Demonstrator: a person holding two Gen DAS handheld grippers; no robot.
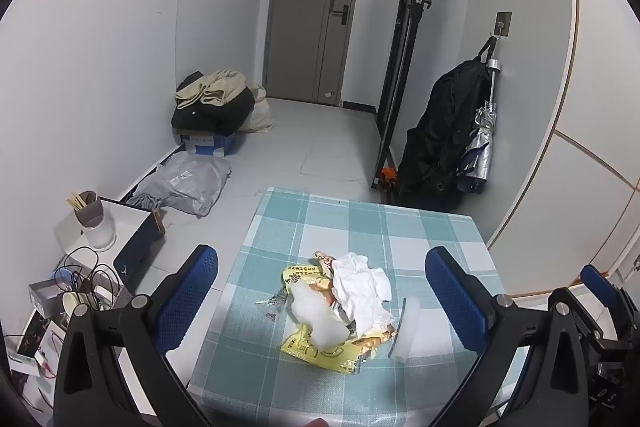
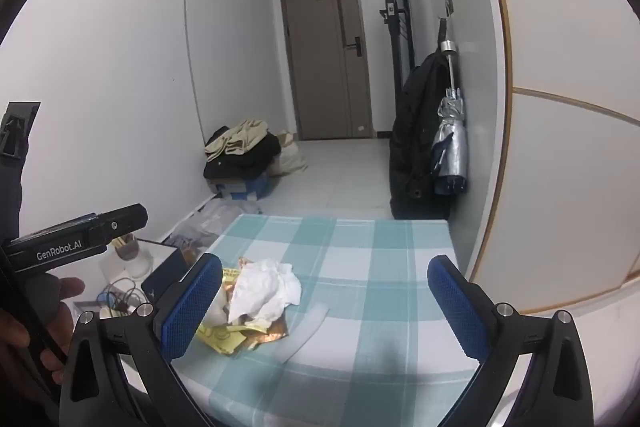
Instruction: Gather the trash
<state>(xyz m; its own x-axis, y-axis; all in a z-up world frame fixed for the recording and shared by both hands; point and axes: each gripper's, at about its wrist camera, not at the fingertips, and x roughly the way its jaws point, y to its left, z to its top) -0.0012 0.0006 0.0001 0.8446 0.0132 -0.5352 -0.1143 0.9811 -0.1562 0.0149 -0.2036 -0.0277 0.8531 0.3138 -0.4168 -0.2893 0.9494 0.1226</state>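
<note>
The table [image 1: 360,223] in front of me wears a teal-and-white checked cloth. Near its middle lies one heap: yellow snack wrappers [image 1: 316,349], a crumpled white tissue [image 1: 364,287] on top, and a lump of clear plastic [image 1: 316,315] (bag or film, I cannot tell). Just beside it lies a small translucent tube [image 1: 408,331].

Your left gripper [image 1: 322,291] has blue textured pads [image 1: 188,291] on black arms; same for your right gripper [image 2: 325,303]. Between the left fingers: a yellow printed plastic wrapper [image 1: 316,347], a white crumpled tissue [image 1: 364,287], a translucent white plastic piece [image 1: 320,319], and an orange-gold foil wrapper [image 1: 374,337]. Just inside the right finger there's a clear whitish plastic strip [image 1: 406,331]. All sit on your teal-and-white checked tablecloth [image 1: 360,223]. Beyond the fingertips: grey-brown door [image 1: 312,19], black hanging jacket [image 1: 440,131], silver folded umbrella [image 1: 480,143], beige and black clothes pile [image 1: 212,99], pale grey floor tiles [image 1: 320,143].
</note>
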